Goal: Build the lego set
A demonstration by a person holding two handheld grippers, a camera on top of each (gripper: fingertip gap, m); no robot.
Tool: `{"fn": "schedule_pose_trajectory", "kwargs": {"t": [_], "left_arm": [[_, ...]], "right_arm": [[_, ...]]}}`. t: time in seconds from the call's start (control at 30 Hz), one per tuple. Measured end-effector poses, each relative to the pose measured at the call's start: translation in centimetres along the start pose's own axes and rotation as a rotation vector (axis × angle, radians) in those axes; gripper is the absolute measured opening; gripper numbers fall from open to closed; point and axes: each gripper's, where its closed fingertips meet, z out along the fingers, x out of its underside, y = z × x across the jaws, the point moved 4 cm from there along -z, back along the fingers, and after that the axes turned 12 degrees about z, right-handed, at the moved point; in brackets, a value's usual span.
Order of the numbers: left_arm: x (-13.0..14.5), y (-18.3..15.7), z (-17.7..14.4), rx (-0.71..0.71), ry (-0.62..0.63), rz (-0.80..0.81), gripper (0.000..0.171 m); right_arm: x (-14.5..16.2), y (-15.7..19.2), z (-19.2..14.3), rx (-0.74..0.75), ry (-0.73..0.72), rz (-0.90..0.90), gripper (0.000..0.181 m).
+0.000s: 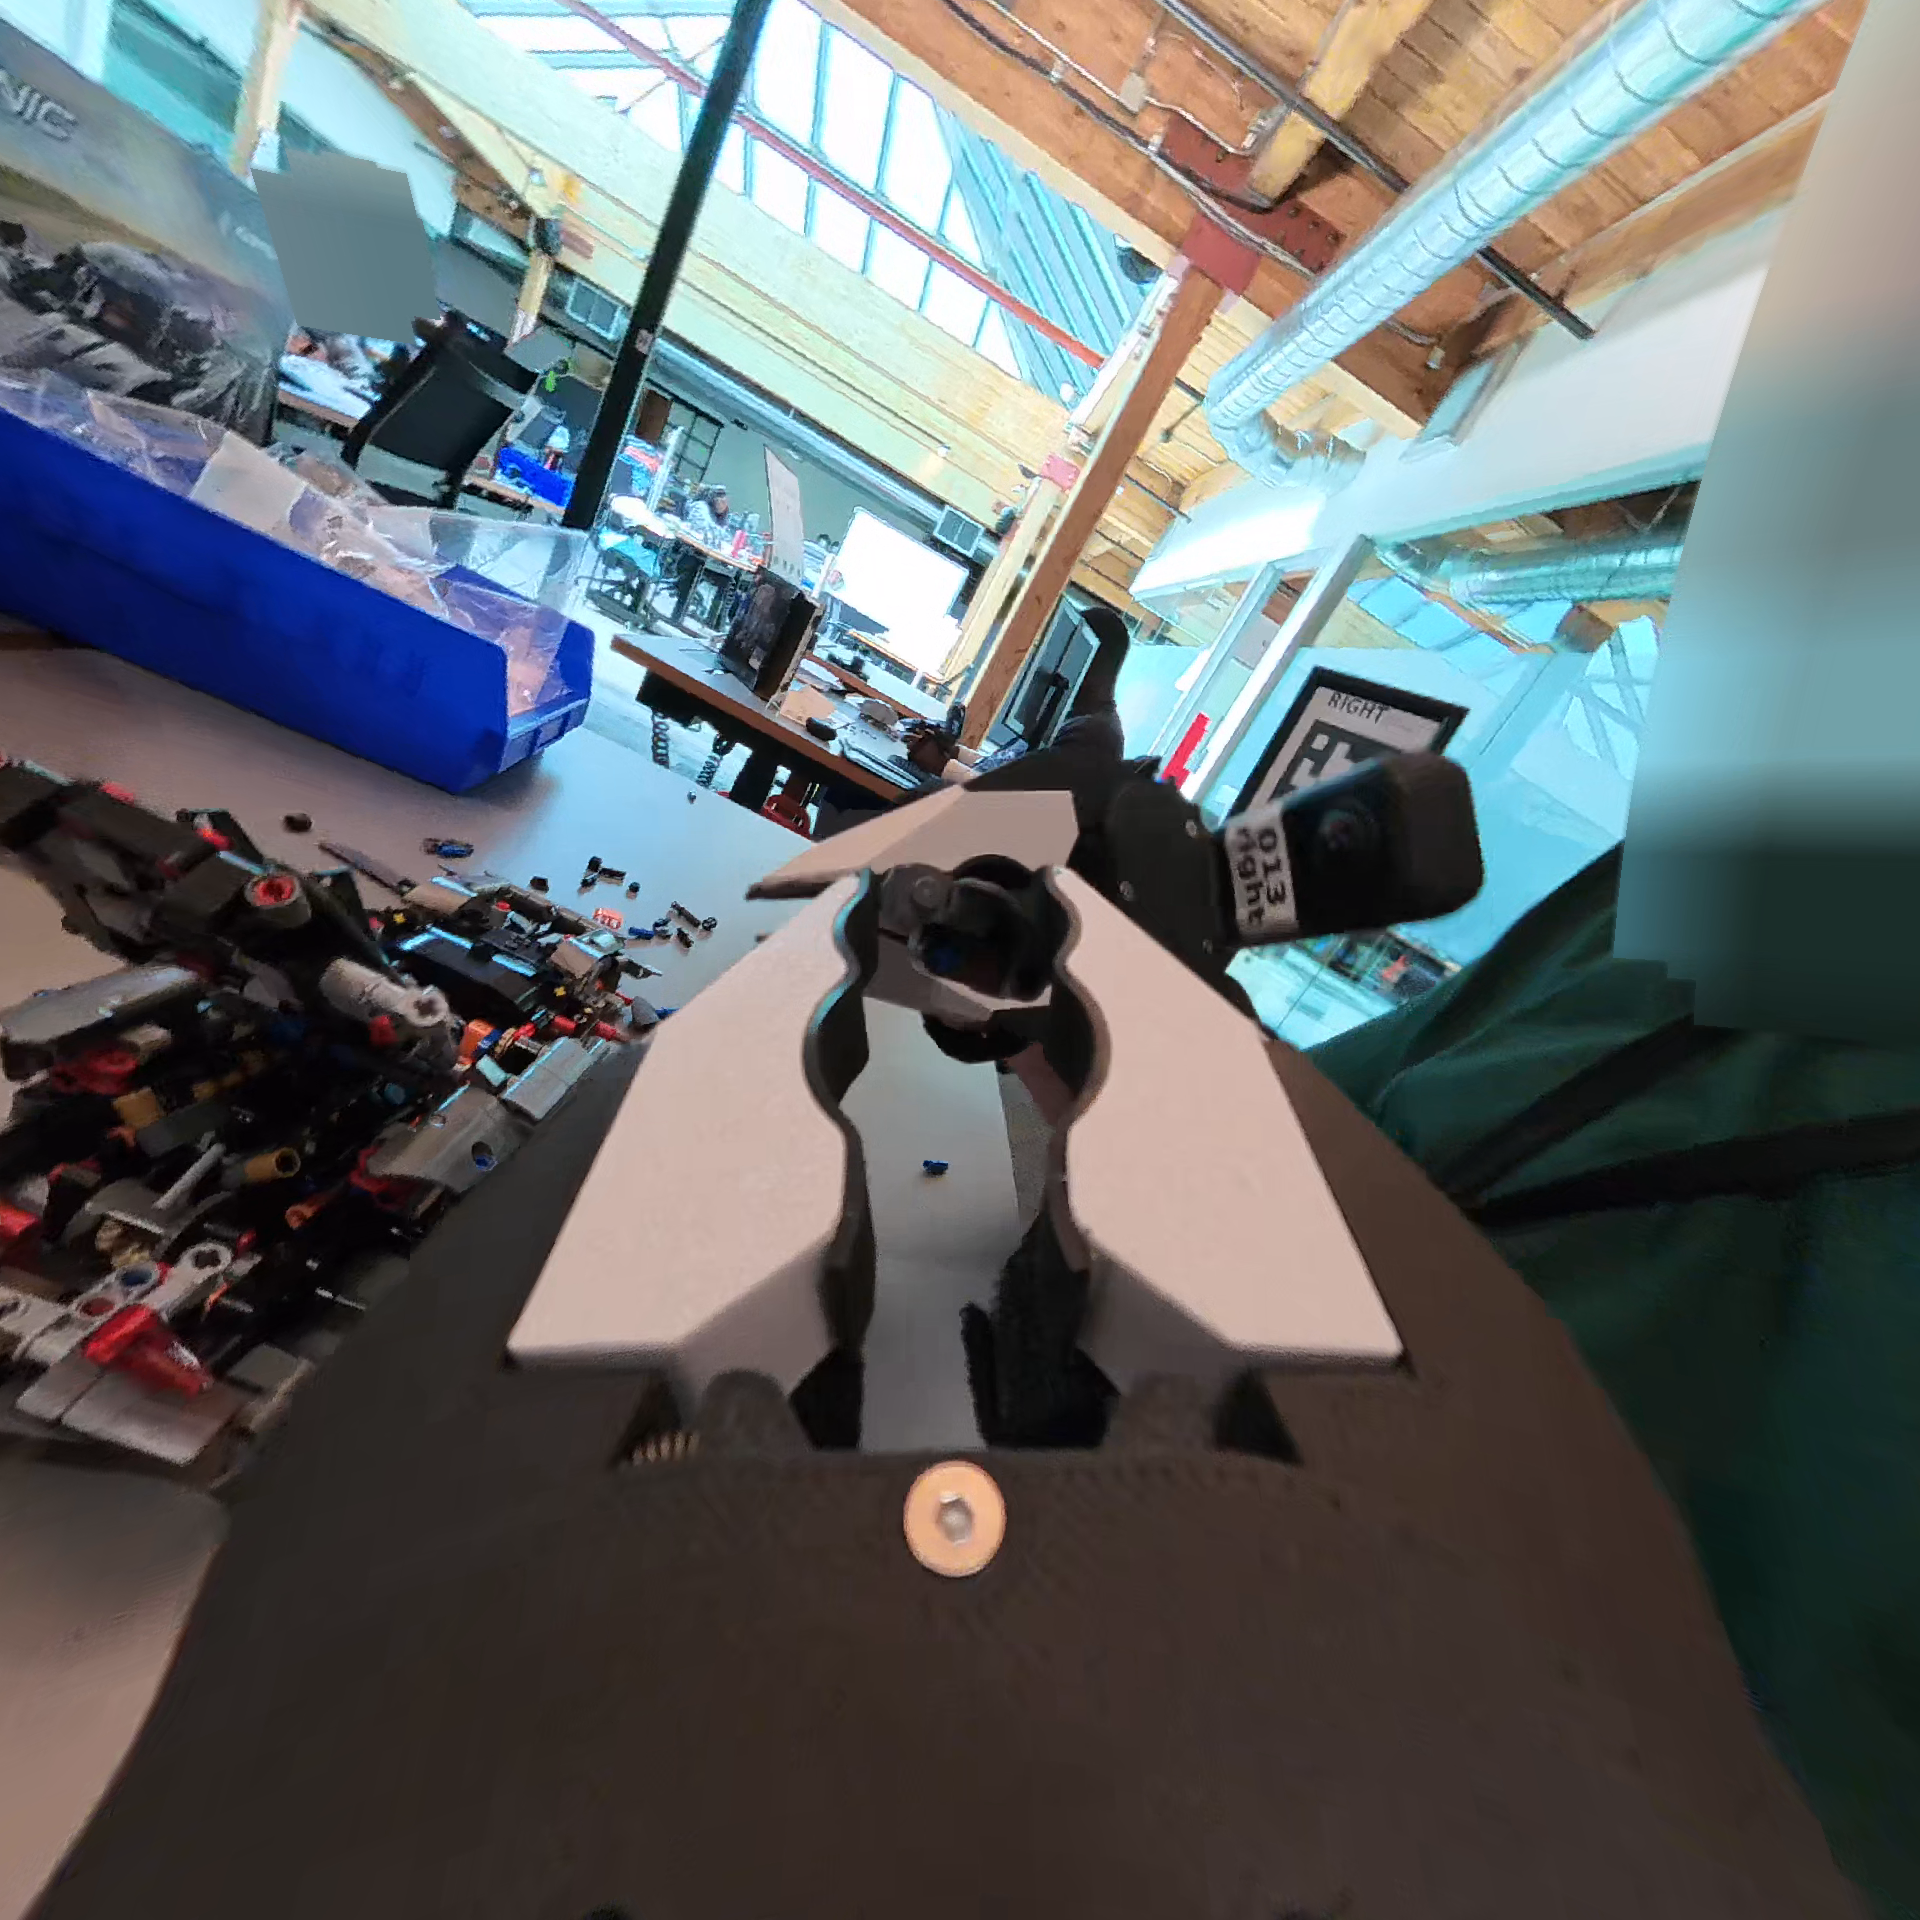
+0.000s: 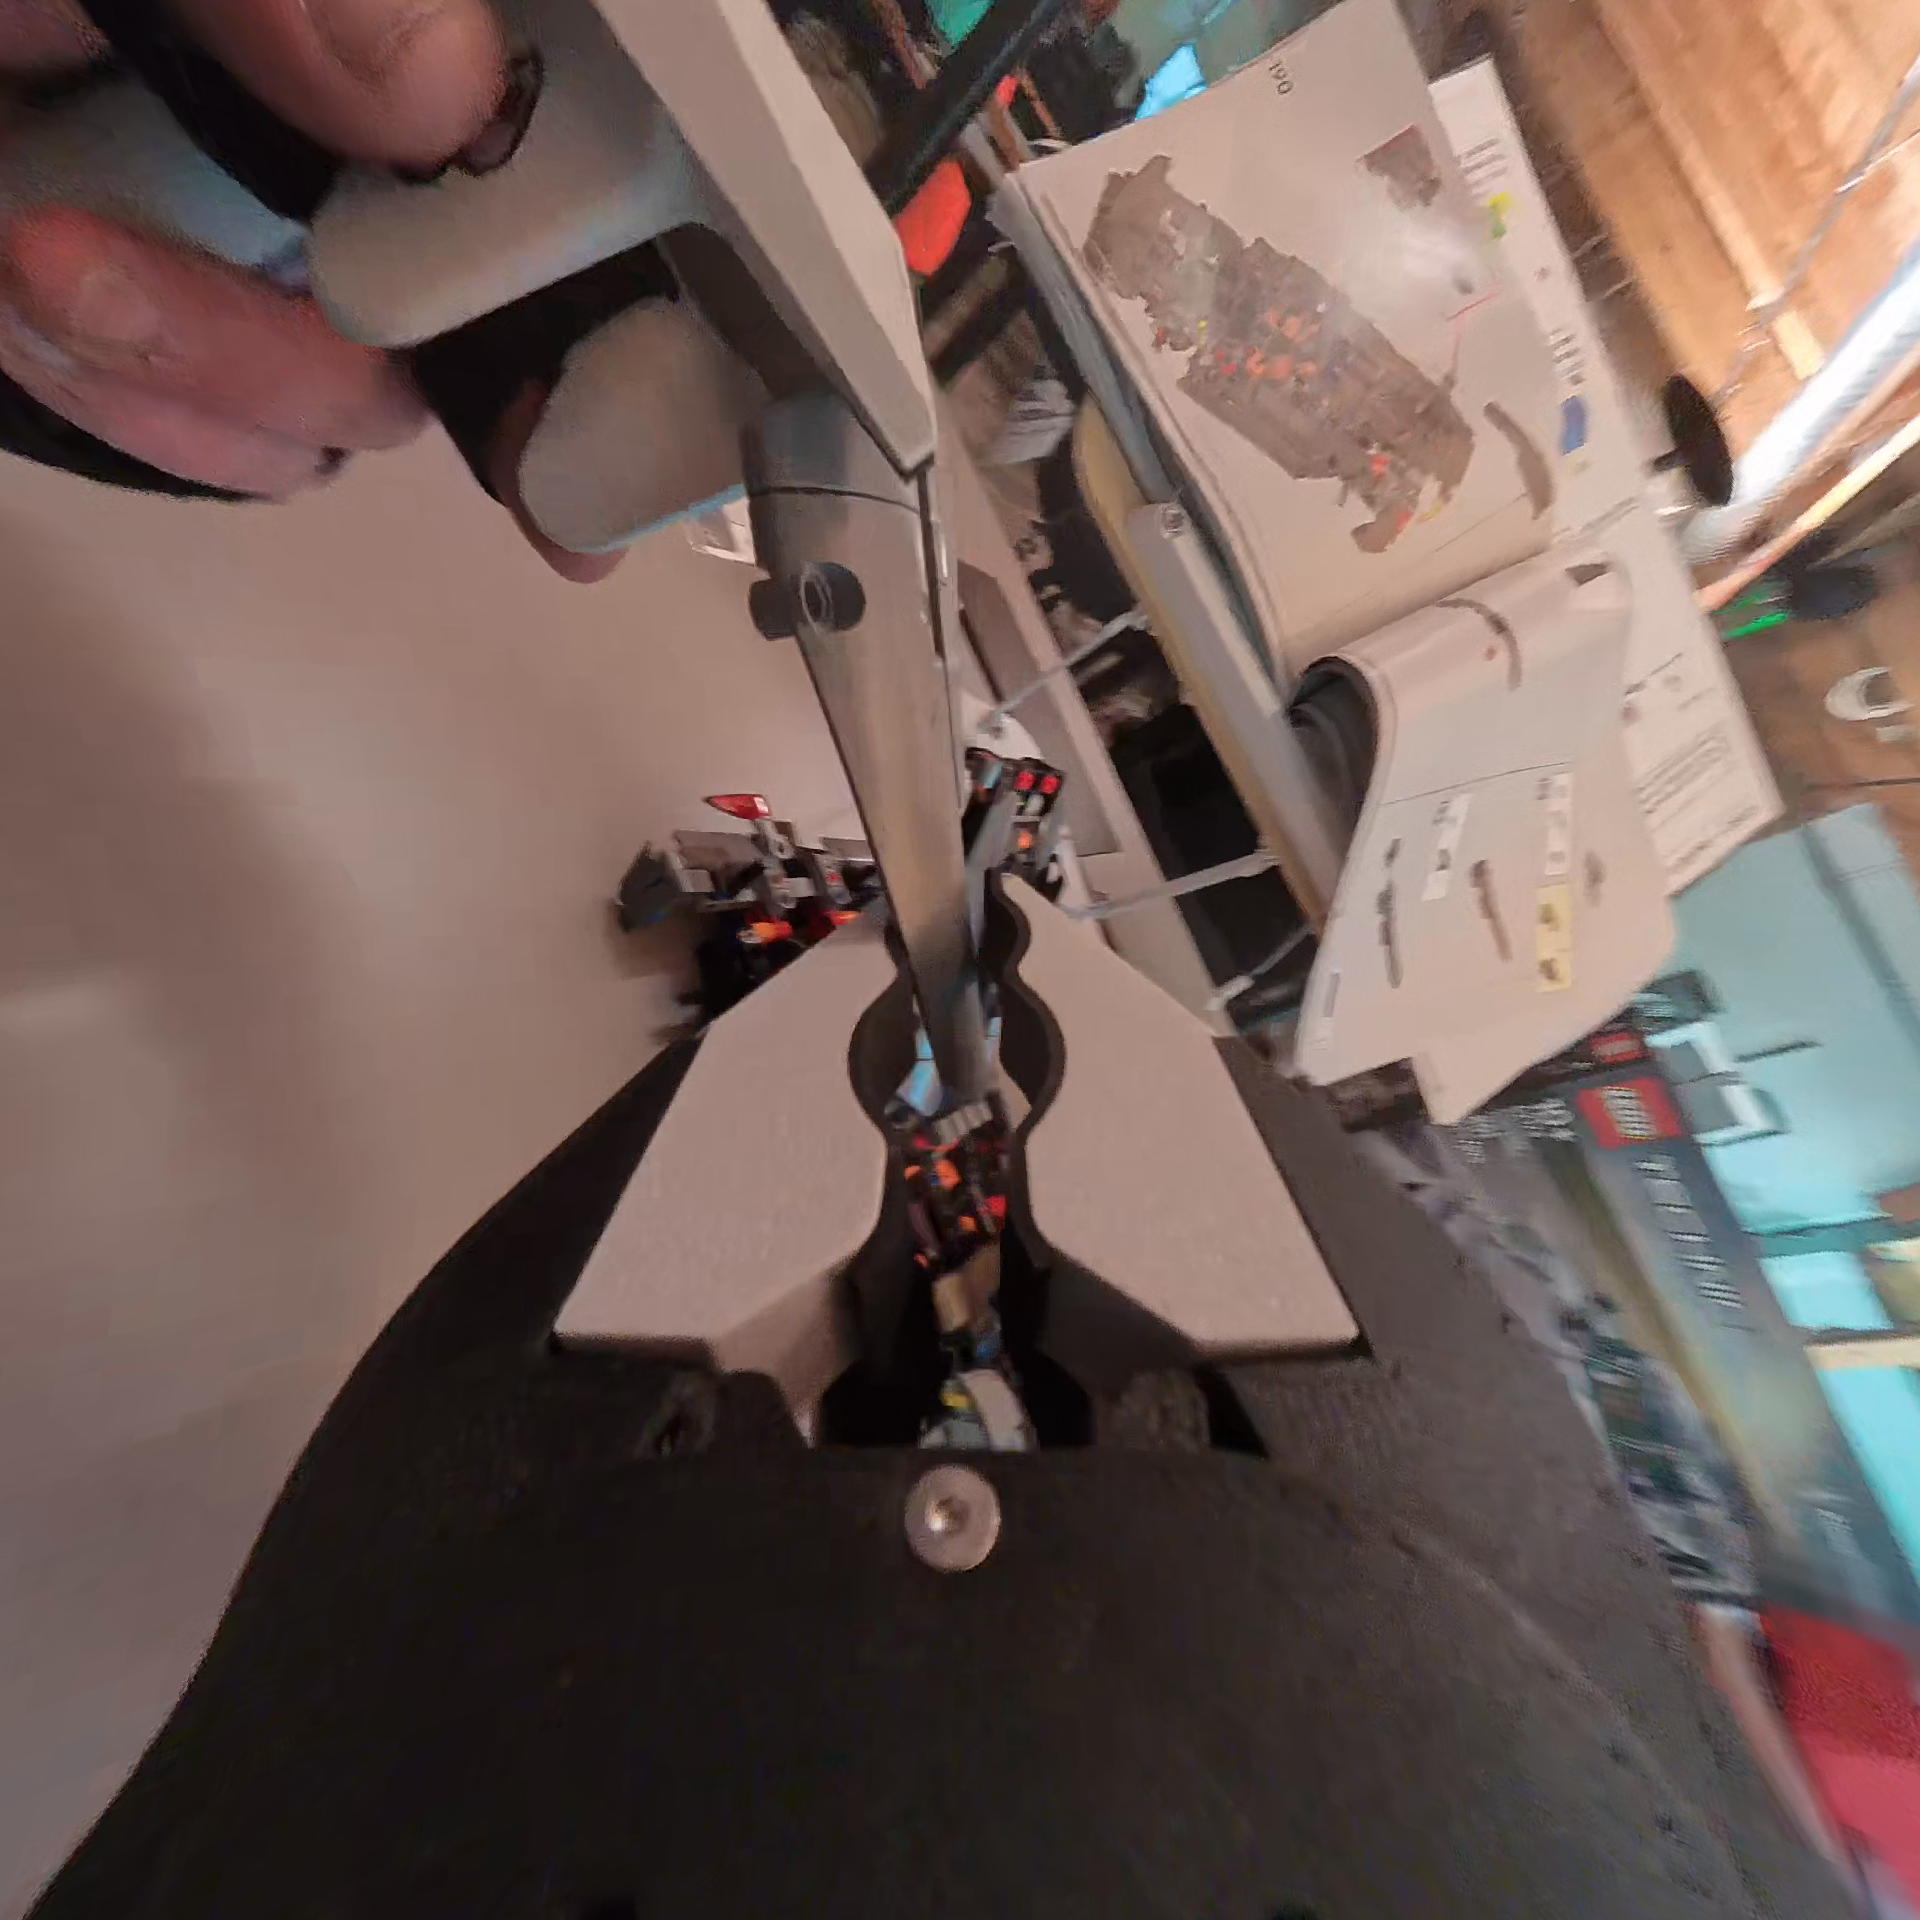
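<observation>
Two grippers meet over loose lego, above a grey table (image 1: pixel 644 800)

The right gripper (image 2: pixel 951 935) pinches narrowly on a long grey lego piece (image 2: pixel 883 707). I cannot tell the left gripper's (image 1: pixel 956 894) grip. The lego pile (image 1: pixel 208 1091) lies left. A printed instruction booklet (image 2: pixel 1403 416) stands open, and a white lettered sticker (image 1: pixel 1257 873) marks the camera.

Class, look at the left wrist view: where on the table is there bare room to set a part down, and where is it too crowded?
Bare table lies between the blue bin and the lego model, broken only by a few loose pins. Another bare strip shows between the left gripper fingers. The left side, filled by the model, is crowded.
</observation>
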Motion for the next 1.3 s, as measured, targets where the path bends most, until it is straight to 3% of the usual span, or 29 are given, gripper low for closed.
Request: {"fn": "schedule_pose_trajectory", "kwargs": {"t": [0.17,0.4,0.47,0.67,0.77,1.1,1.3], "left_arm": [[-0.1,-0.5,0.2,0.050,0.050,0.152,0.027],[-0.8,-1.6,0.4,0.178,0.127,0.279,0.027],[-0.8,-2.0,0.6,0.214,0.154,0.311,0.027],[-1.8,-2.9,0.8,0.303,0.138,0.369,0.027],[-2.2,-2.5,0.7,0.270,0.144,0.408,0.018],[-2.7,-0.7,-0.4,0.110,0.170,0.444,0.023],[-2.7,0.2,-0.8,0.049,0.163,0.428,0.022]], "right_arm": [[0.1,0.8,-0.7,-0.251,-0.013,0.184,0.023],[-0.5,1.5,-2.3,-0.754,-0.098,0.579,0.033],[-1.1,1.2,-2.8,-0.854,-0.167,0.678,0.027],[-1.4,2.1,-2.6,-0.983,-0.166,0.745,0.009],[-1.5,2.3,-2.7,-1.008,-0.182,0.747,0.000],[-1.5,1.0,-1.3,-0.807,-0.140,0.634,0.000],[-1.1,0.2,-0.7,-0.770,-0.113,0.624,0.000]]}}
